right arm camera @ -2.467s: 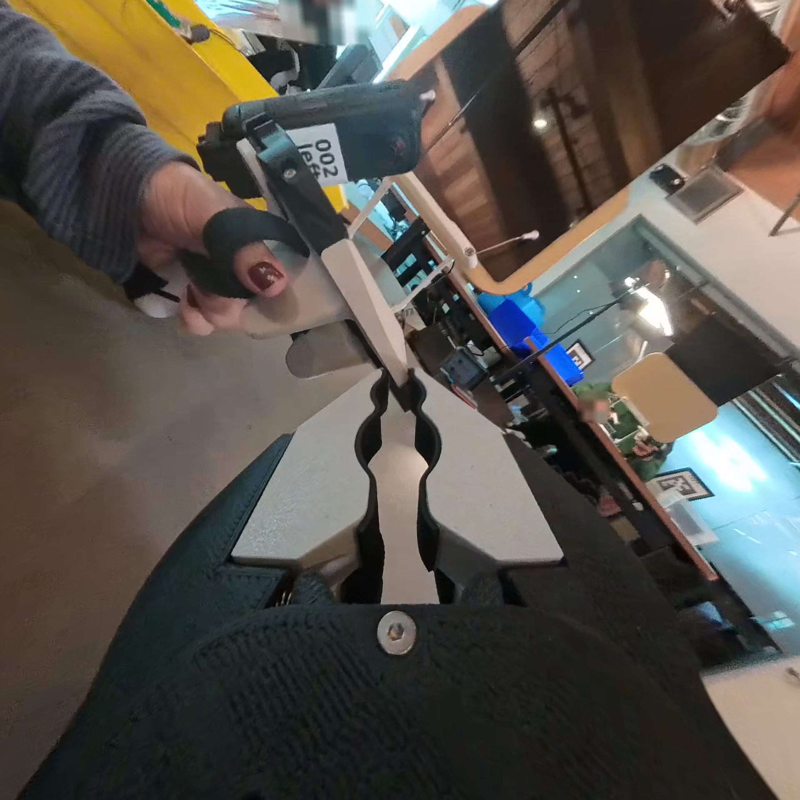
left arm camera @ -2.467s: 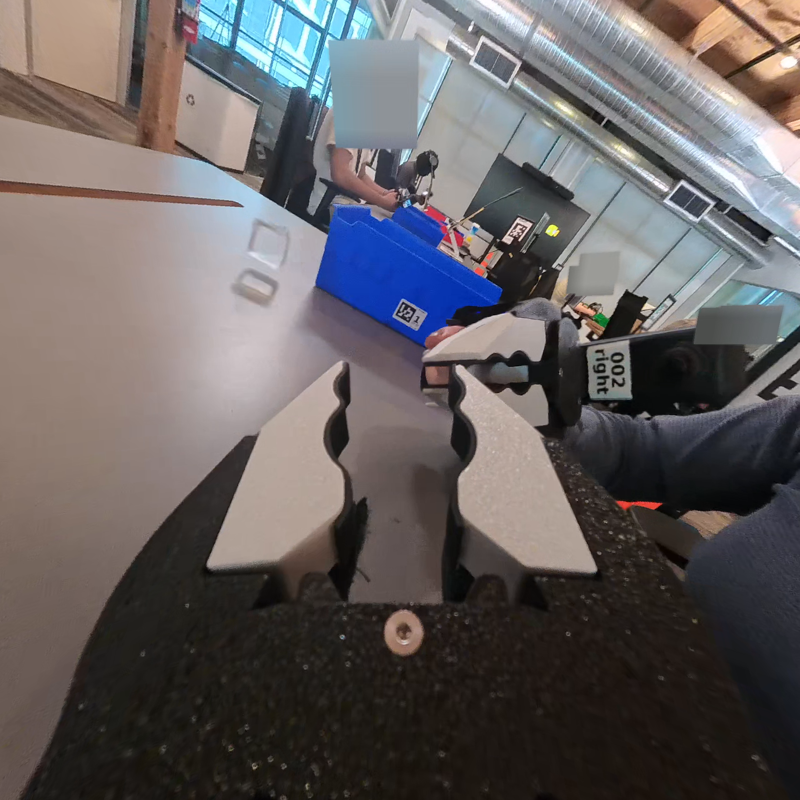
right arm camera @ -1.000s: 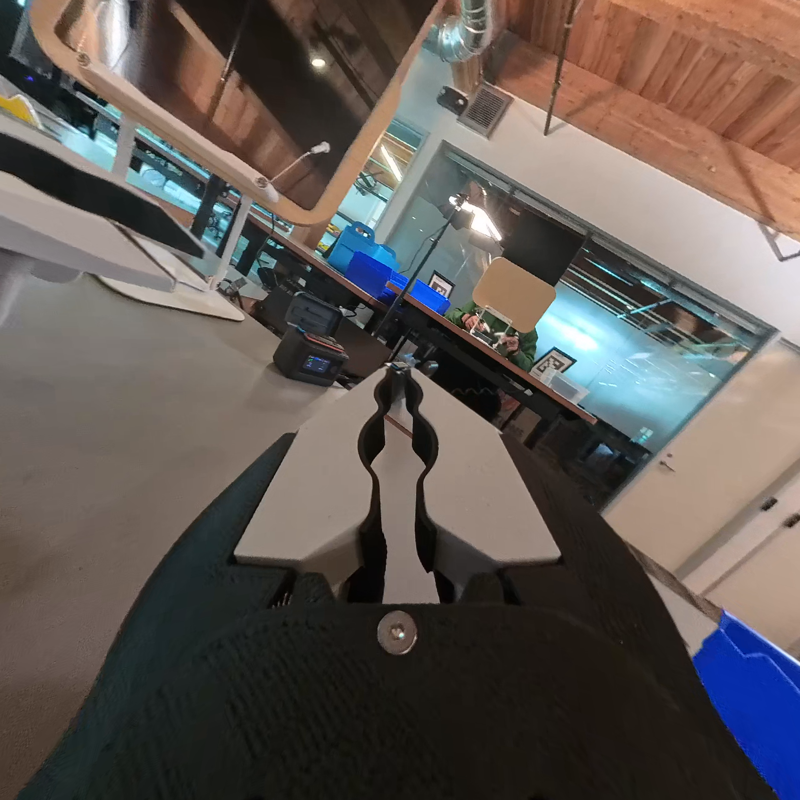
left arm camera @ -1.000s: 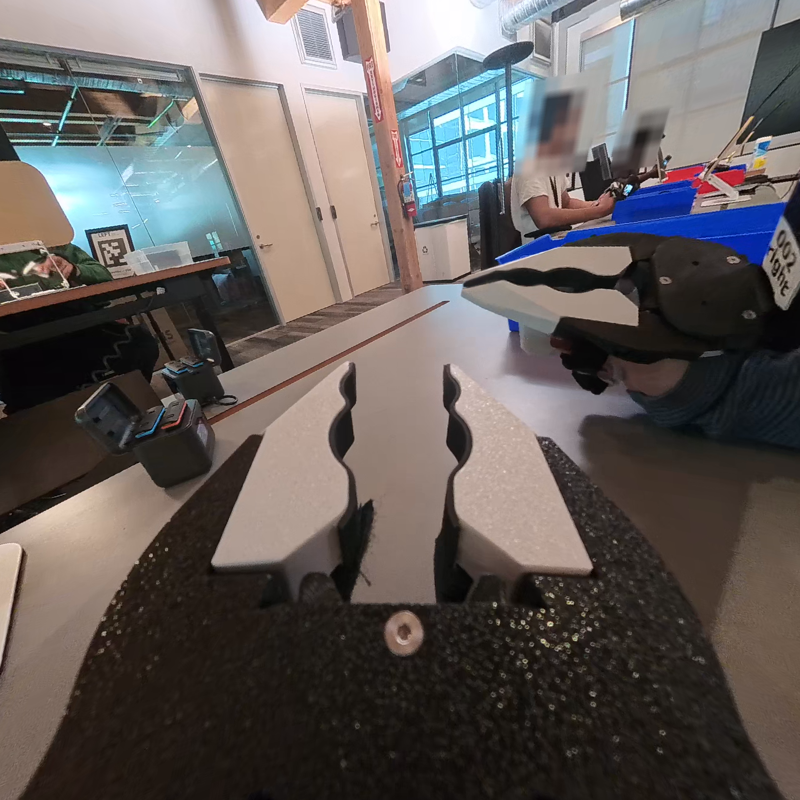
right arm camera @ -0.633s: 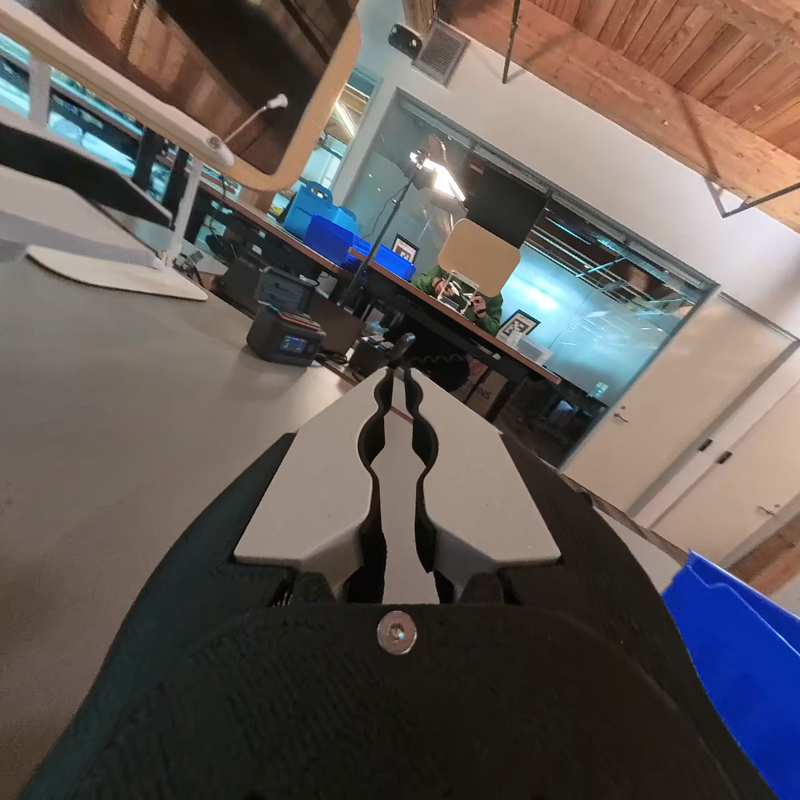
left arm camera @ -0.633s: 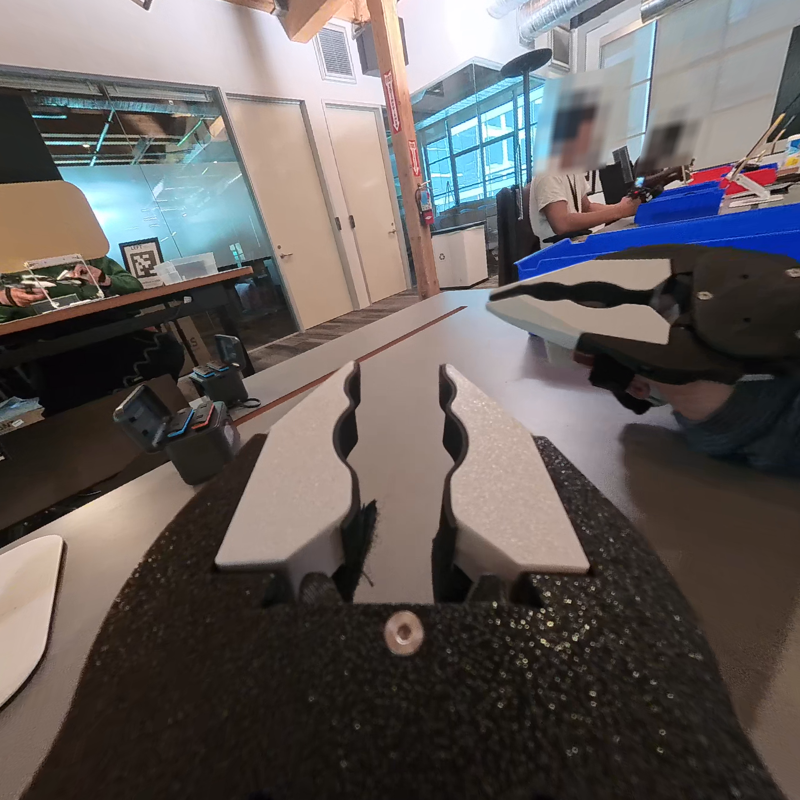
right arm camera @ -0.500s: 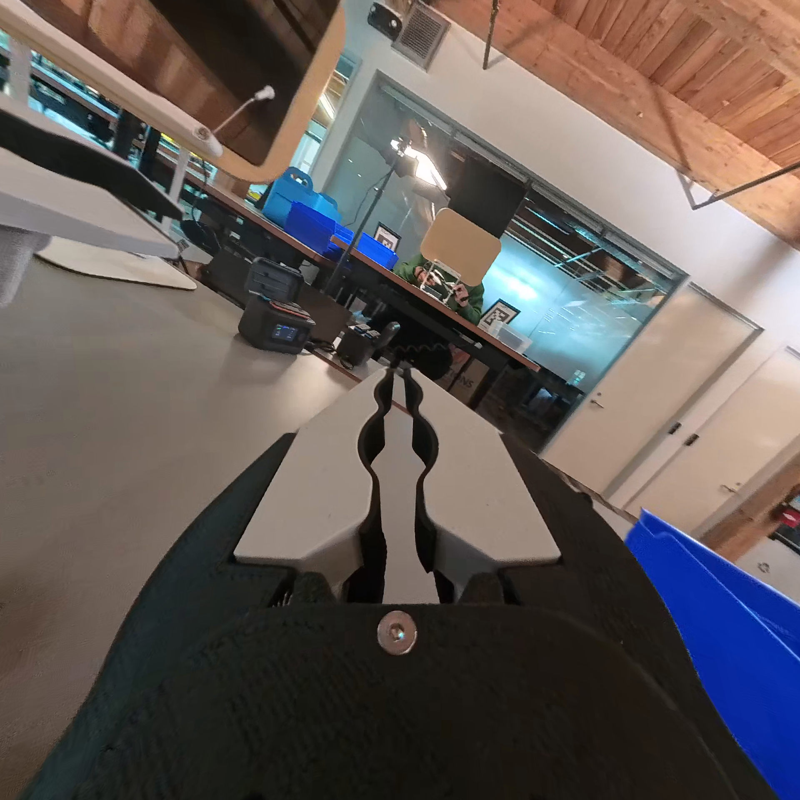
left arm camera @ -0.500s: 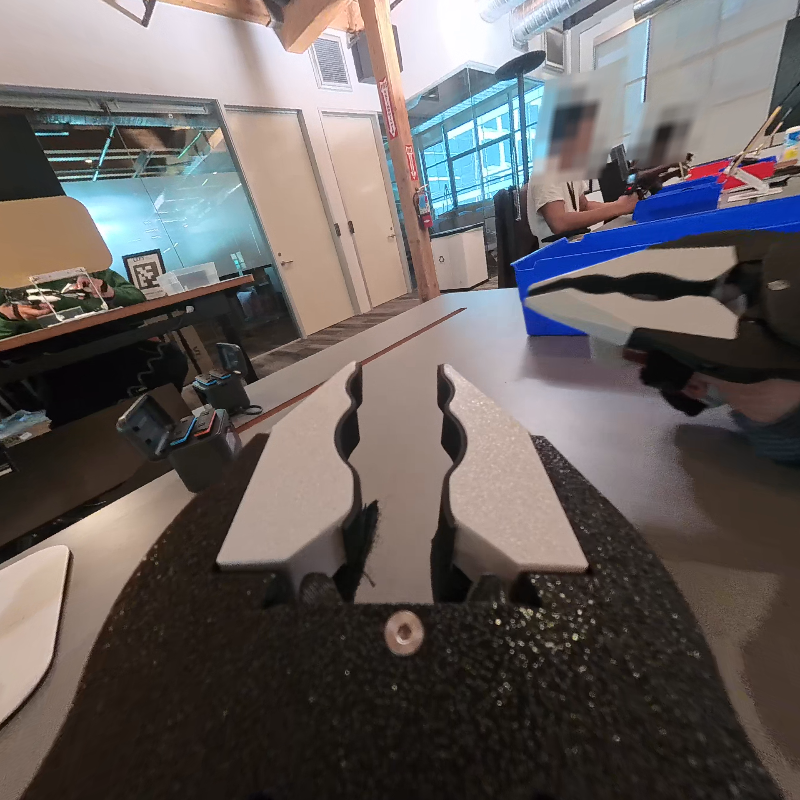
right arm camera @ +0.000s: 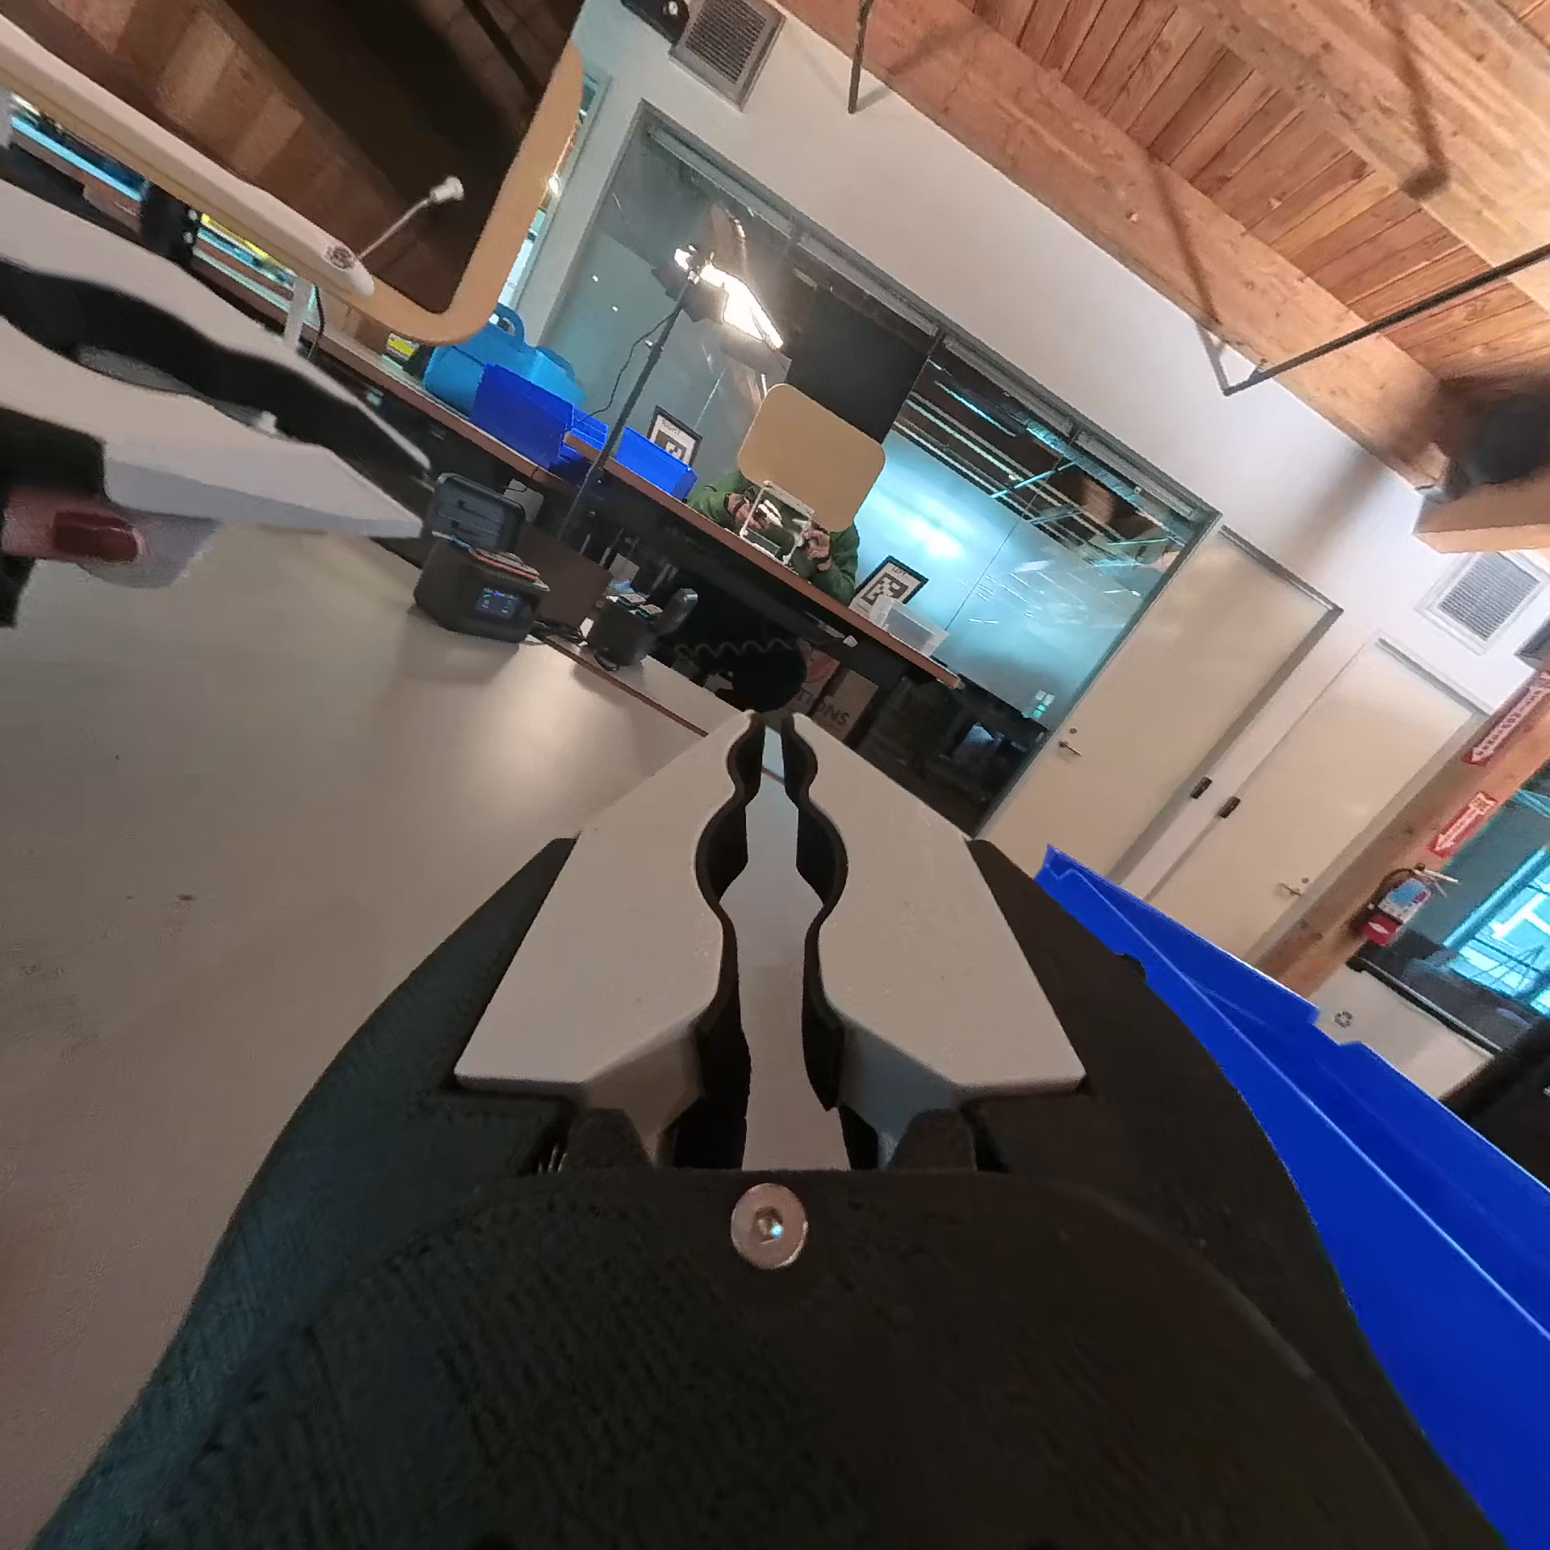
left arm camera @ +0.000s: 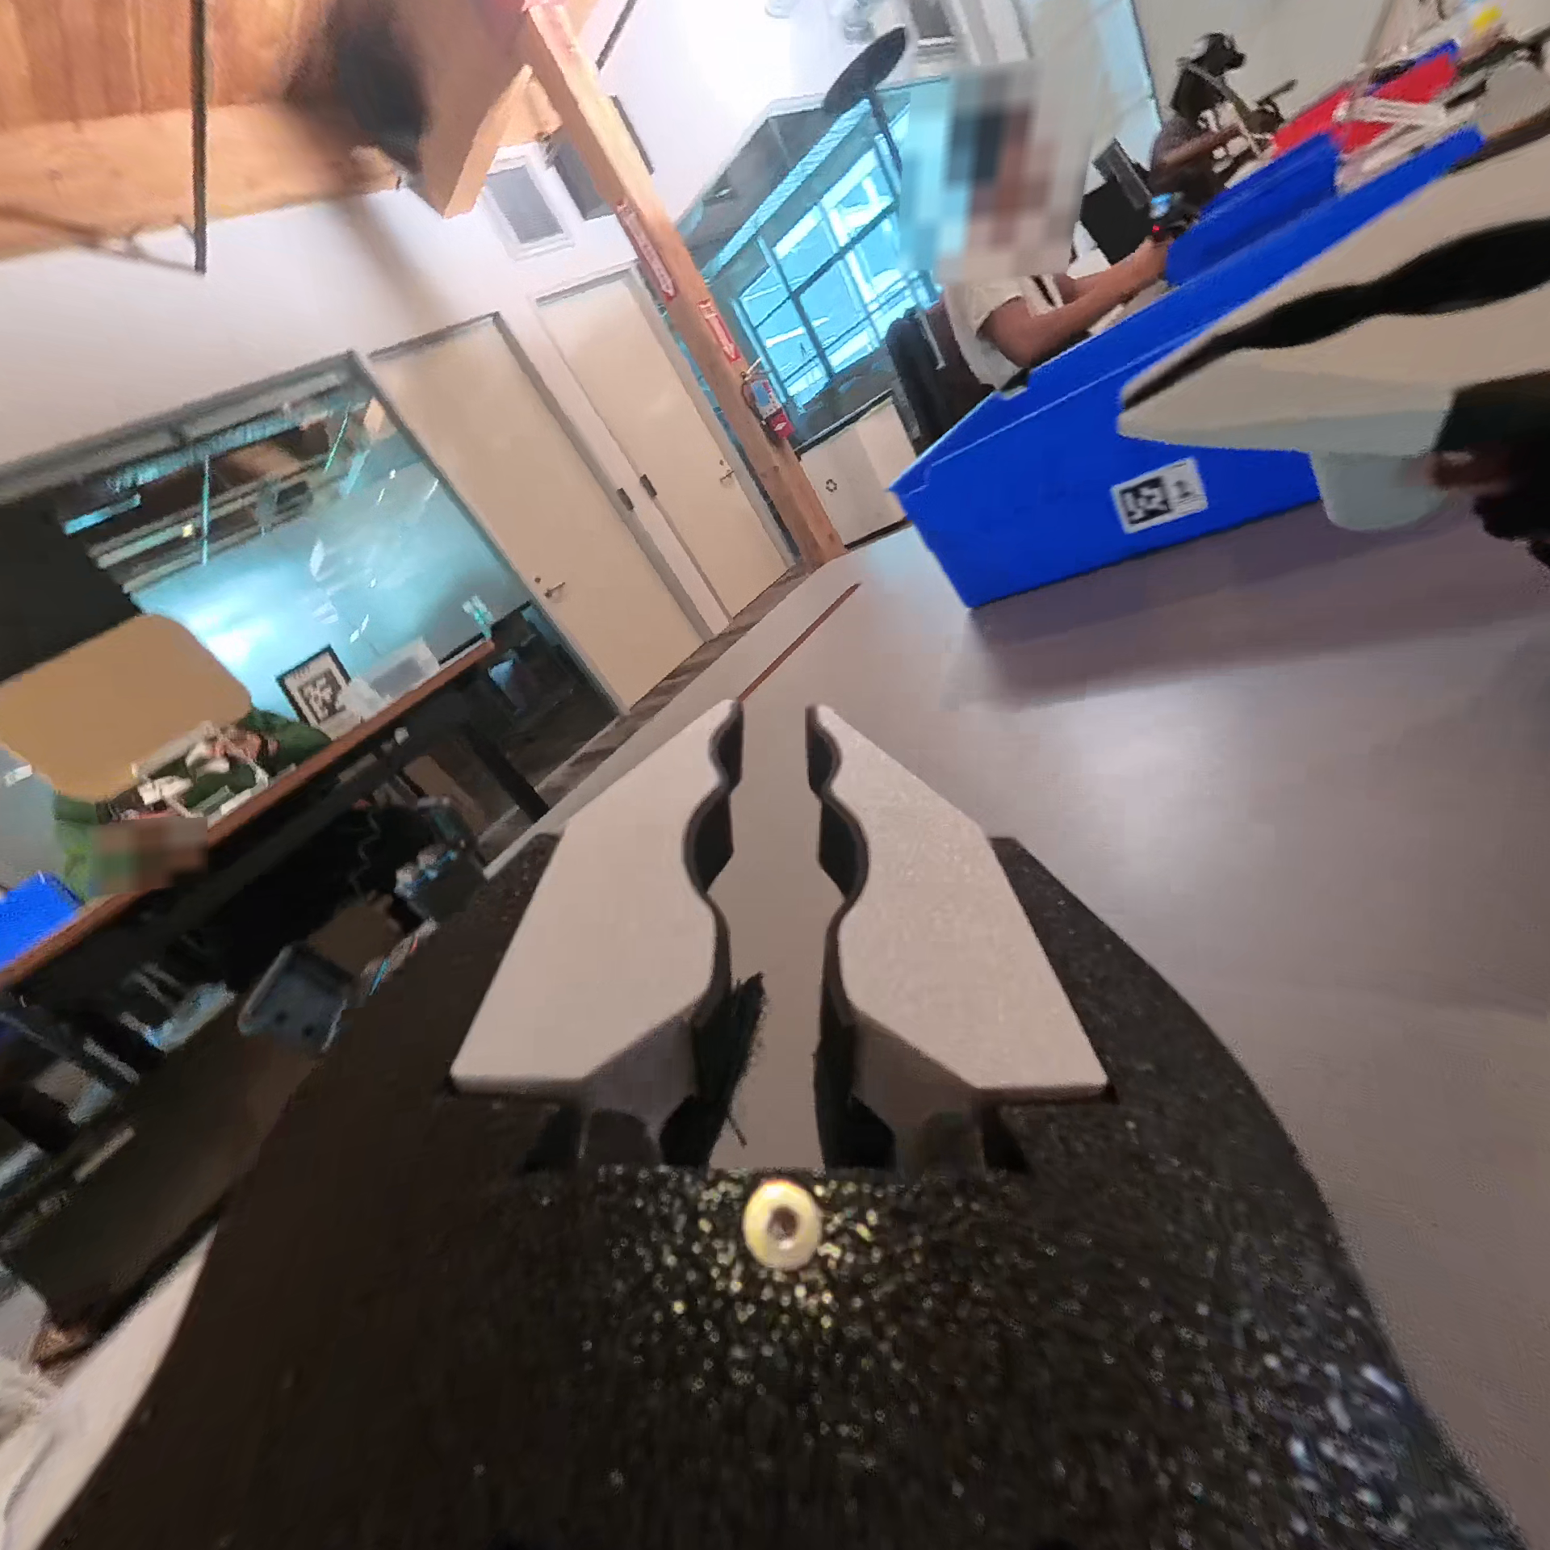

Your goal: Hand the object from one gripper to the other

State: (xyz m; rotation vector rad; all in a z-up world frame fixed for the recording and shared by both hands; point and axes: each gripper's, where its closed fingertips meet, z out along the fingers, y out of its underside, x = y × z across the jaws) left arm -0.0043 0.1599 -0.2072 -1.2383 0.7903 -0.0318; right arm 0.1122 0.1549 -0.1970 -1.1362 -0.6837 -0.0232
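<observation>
No object to hand over shows in either view. My left gripper (left arm camera: 776, 721) hovers low over the grey table (left arm camera: 1258, 839). Its jaws stand a narrow gap apart with nothing between them. My right gripper (right arm camera: 765, 728) has its tips almost touching and holds nothing. In the left wrist view the right gripper (left arm camera: 1174, 377) shows at the upper right, turned on its side. In the right wrist view the left gripper (right arm camera: 361, 436) shows at the left edge, with a fingertip of the holding hand (right arm camera: 92, 537) under it.
A blue bin (left arm camera: 1090, 503) stands on the table at the right, close beside my right gripper (right arm camera: 1342, 1132). A black charger box (right arm camera: 478, 587) sits near the table's far edge. People sit at desks behind. Left tips to right tips: about 12 cm.
Both grippers have lifted and tilted, and both views have swung toward the blue bin. The left jaws have narrowed. The right gripper stays shut and now looms larger in the left view.
</observation>
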